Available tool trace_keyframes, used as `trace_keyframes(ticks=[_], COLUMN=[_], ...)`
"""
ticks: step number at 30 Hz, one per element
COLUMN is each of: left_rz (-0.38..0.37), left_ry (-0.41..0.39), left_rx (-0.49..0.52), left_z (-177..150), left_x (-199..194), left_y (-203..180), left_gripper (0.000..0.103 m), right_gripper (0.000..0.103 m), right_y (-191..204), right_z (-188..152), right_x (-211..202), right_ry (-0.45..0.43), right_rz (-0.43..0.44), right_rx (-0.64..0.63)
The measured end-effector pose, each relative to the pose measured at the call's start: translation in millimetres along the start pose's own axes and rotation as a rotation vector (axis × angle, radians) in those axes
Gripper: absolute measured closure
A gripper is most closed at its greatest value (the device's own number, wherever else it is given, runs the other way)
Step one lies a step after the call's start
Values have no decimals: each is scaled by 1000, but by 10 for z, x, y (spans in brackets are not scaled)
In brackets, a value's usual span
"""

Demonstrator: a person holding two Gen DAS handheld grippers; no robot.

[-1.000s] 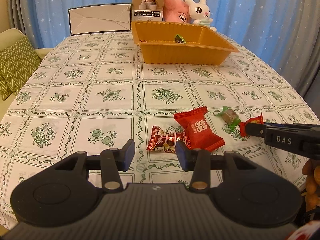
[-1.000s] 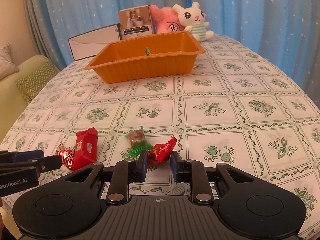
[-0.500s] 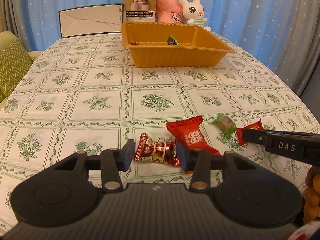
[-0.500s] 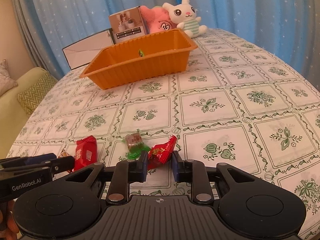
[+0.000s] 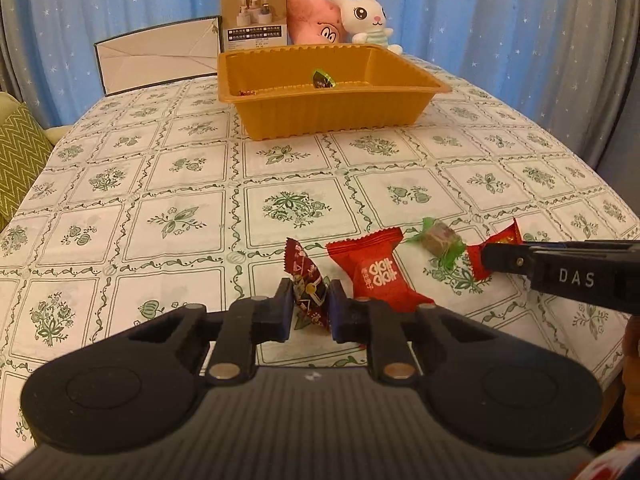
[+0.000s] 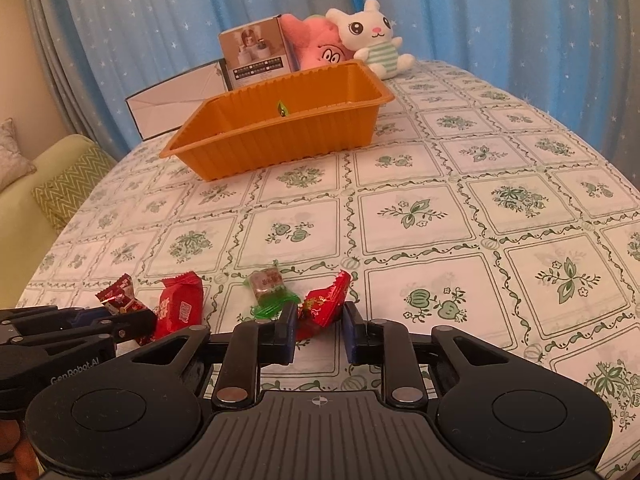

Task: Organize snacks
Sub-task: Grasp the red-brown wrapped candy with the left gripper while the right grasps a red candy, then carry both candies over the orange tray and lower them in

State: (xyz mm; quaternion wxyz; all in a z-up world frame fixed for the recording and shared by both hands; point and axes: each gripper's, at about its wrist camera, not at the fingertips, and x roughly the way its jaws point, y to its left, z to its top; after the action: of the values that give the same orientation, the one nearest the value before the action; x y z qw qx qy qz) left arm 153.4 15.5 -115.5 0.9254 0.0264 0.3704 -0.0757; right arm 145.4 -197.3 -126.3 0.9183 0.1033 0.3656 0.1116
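My left gripper [image 5: 309,309] is shut on a dark red candy [image 5: 306,280], which stands on end between the pads near the table's front edge. Beside it on the right lie a red packet [image 5: 376,272] and a green-wrapped candy [image 5: 440,238]. My right gripper [image 6: 320,322] is shut on a small red candy [image 6: 325,302], also seen in the left wrist view [image 5: 498,242]. The left gripper [image 6: 120,320] shows at the lower left of the right wrist view. An orange tray [image 5: 332,116] stands far back, with a green candy [image 5: 322,79] inside.
Behind the tray stand a printed box [image 5: 254,16], a pink plush [image 5: 316,20], a white rabbit plush [image 5: 366,16] and a white folded bag [image 5: 160,56]. A sofa with a zigzag cushion [image 5: 18,156] sits left of the table. Blue curtains hang behind.
The left jaws have closed on the dark red candy, which tipped from lying flat to standing on end. The right gripper keeps the small red candy in place.
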Motion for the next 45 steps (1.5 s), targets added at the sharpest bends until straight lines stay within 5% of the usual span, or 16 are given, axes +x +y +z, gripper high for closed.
trace_keyframes(ticks=[21, 34, 45], left_rz=[-37, -69, -59], left_ry=[-73, -168, -207], left_rx=[14, 66, 1], left_z=[373, 1120, 1533], left_x=[-226, 2, 488], left_y=[10, 3, 219], left_gripper=[88, 88, 88], right_gripper=[83, 83, 83], right_y=[36, 75, 197], right_z=[204, 926, 1655], right_x=[-201, -132, 305], right_ry=[-89, -197, -253], right_rz=[-15, 13, 43], right_rx=[-73, -130, -143])
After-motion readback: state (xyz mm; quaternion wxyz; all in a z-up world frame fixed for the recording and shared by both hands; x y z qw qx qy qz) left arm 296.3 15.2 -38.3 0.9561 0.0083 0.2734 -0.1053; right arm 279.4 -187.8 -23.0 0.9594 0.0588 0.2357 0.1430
